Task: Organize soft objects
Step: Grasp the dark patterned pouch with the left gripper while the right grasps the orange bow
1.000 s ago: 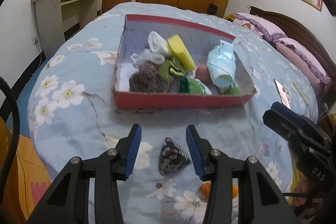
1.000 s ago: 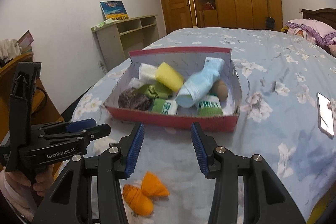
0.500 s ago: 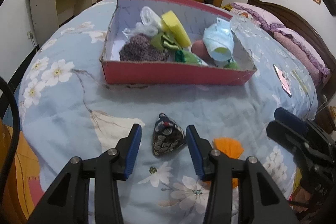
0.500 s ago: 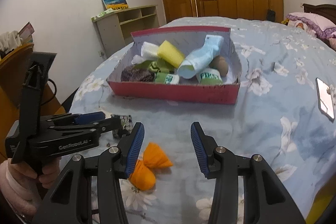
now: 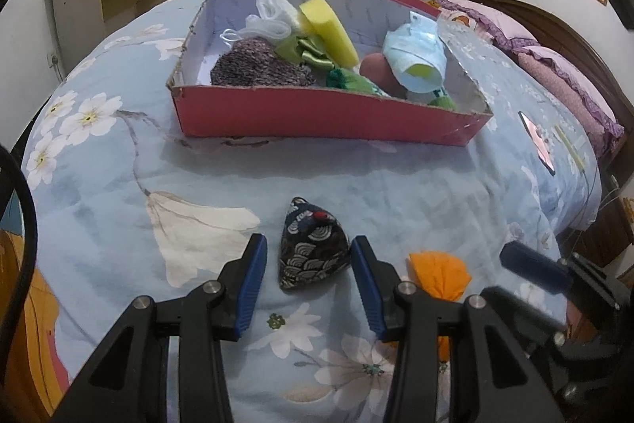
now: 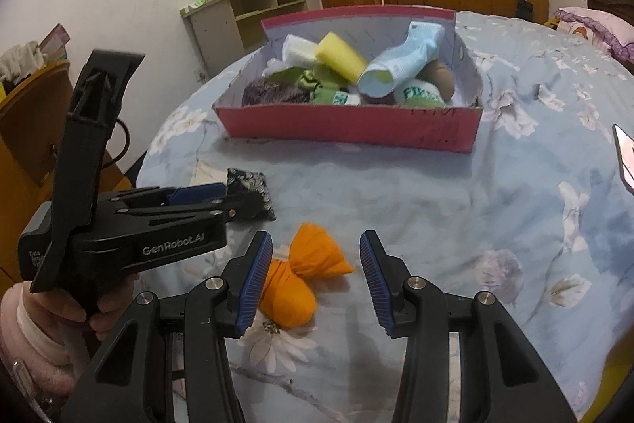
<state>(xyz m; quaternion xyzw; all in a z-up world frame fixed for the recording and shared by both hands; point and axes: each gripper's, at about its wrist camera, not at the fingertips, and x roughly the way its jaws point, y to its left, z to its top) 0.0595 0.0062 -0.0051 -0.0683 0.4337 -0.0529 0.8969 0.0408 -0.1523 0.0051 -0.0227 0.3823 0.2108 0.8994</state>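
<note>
the red box [image 5: 317, 115] mid-bed holds a blue sock [image 5: 416, 52], yellow sponge [image 5: 329, 24] and other soft items. near the bed's foot edge, the left tool [image 5: 307, 260] gapes around the dark patterned pouch [image 5: 313, 248]; the right tool [image 6: 317, 264] gapes around the orange pouch [image 6: 301, 276], neither gripped.

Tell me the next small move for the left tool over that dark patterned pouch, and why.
Probably ease the left tool down a little, then close. Its jaws are open on either side of the dark patterned pouch, which lies on the bedspread outside the red box.
</note>
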